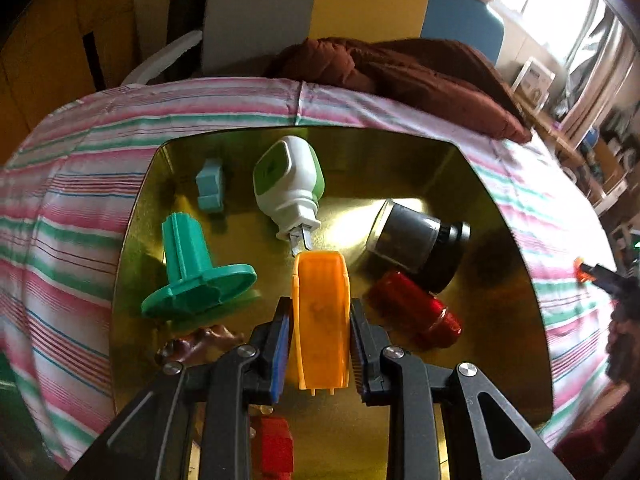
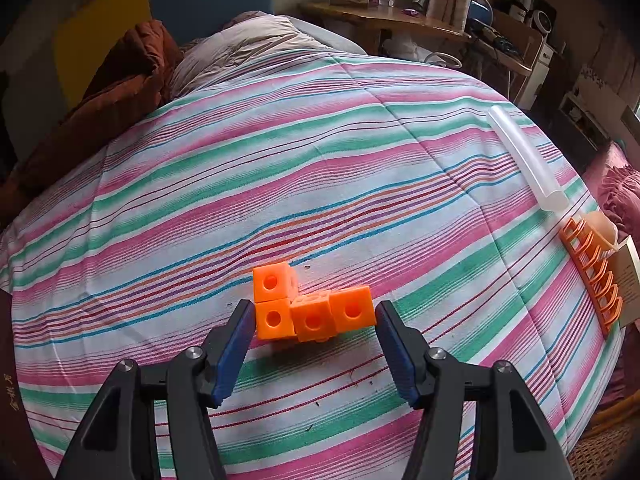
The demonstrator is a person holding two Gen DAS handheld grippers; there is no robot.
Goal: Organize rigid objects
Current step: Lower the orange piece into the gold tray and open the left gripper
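- Orange plastic shell (image 1: pixel 320 320): smooth, curved, trough-shaped; clamped between the left gripper (image 1: pixel 320 312) pads, above the gold metal tin (image 1: pixel 500 248).
- Tin contents: ribbed teal spool (image 1: pixel 192 276) at 9 o'clock of the shell, white plug-in unit (image 1: pixel 286 188) at 12, glossy red cylinder (image 1: pixel 416 308) at 3.
- Right gripper (image 2: pixel 316 320): jaws apart, flanking orange holed cubes (image 2: pixel 312 312) on the striped quilt (image 2: pixel 280 180); contact cannot be determined.

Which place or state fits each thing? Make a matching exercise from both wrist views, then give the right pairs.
Things:
1. orange plastic scoop-shaped piece
2. teal plastic flanged spool
3. block of joined orange plastic cubes
4. clear plastic tube

Places or states:
A. on the striped quilt, between open jaws
B. lying in the gold metal tray
C. clamped between jaws
D. near the quilt's far right edge

Pairs: 1-C, 2-B, 3-A, 4-D
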